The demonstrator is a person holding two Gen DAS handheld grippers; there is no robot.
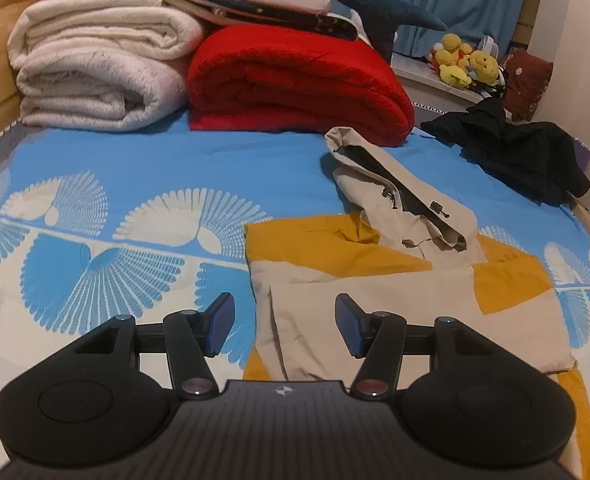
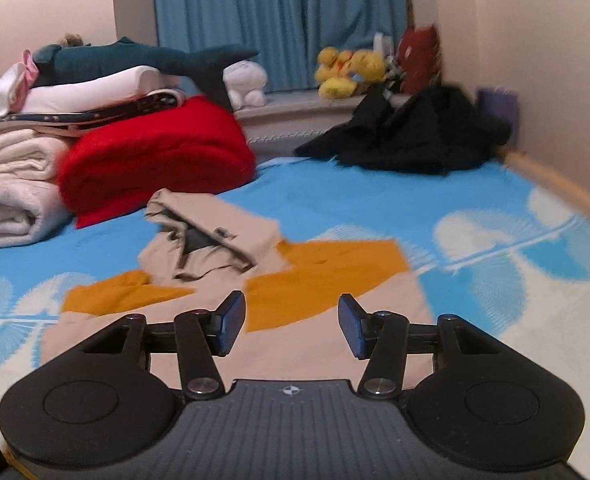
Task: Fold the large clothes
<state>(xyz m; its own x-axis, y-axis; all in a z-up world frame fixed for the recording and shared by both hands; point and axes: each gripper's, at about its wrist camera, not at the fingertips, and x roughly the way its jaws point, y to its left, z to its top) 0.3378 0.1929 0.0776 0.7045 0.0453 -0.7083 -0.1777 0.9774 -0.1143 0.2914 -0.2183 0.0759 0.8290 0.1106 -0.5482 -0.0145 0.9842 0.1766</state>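
A beige and mustard-yellow hooded jacket point(image 1: 375, 280) lies partly folded on the blue patterned bed sheet point(image 1: 175, 168), its hood point(image 1: 395, 188) pointing toward the far end. It also shows in the right wrist view point(image 2: 319, 280). My left gripper point(image 1: 285, 320) is open and empty, hovering above the jacket's left edge. My right gripper point(image 2: 292, 322) is open and empty, hovering above the jacket's near right part.
A folded red blanket point(image 1: 295, 84) and cream blankets point(image 1: 95, 76) are stacked at the head of the bed. A crumpled black garment point(image 1: 511, 148) lies at the far right, near the wall. Yellow plush toys point(image 1: 465, 60) sit on the ledge under blue curtains point(image 2: 279, 20).
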